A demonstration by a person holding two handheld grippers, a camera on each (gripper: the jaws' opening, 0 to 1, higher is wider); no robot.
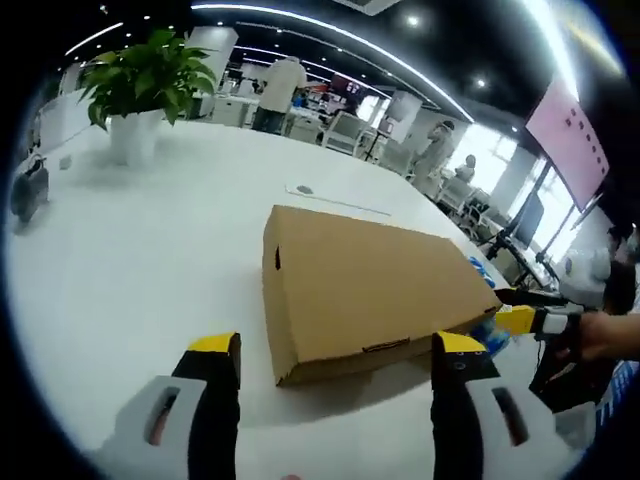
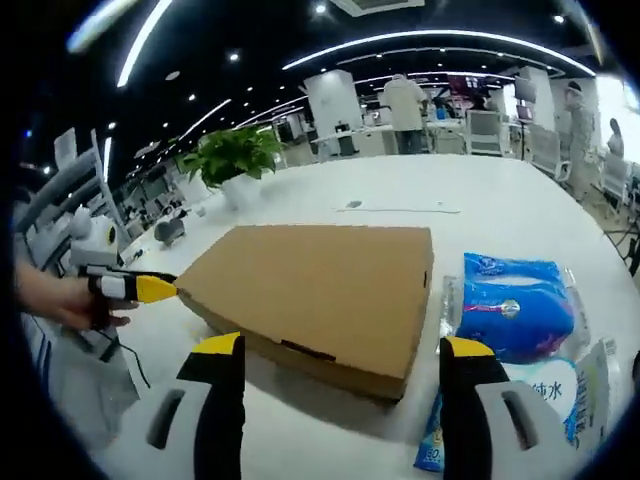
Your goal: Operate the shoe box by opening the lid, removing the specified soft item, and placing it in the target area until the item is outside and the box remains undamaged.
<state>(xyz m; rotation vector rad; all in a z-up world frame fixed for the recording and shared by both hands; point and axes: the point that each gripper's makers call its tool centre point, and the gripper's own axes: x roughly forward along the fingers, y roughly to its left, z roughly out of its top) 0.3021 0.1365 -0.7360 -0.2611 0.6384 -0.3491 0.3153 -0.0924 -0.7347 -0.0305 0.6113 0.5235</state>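
The brown cardboard shoe box (image 1: 370,285) lies on the white table (image 1: 150,250) with its lid down. My left gripper (image 1: 337,350) is open, its yellow-tipped jaws spread wide on either side of the box's near long edge. The right gripper's yellow tip (image 1: 518,320) comes in from the right, close to the box's right corner, with a hand behind it. Seen from the right gripper view, the box (image 2: 320,285) is closed too. My right gripper (image 2: 342,352) is open in front of its long side. The left gripper's tip (image 2: 145,288) meets the box's left corner.
Blue soft packs (image 2: 515,305) and another blue-and-white pack (image 2: 545,400) lie right of the box. A potted plant (image 1: 140,85) stands far left on the table, with a small dark object (image 1: 30,190) near the edge. People and desks fill the office behind.
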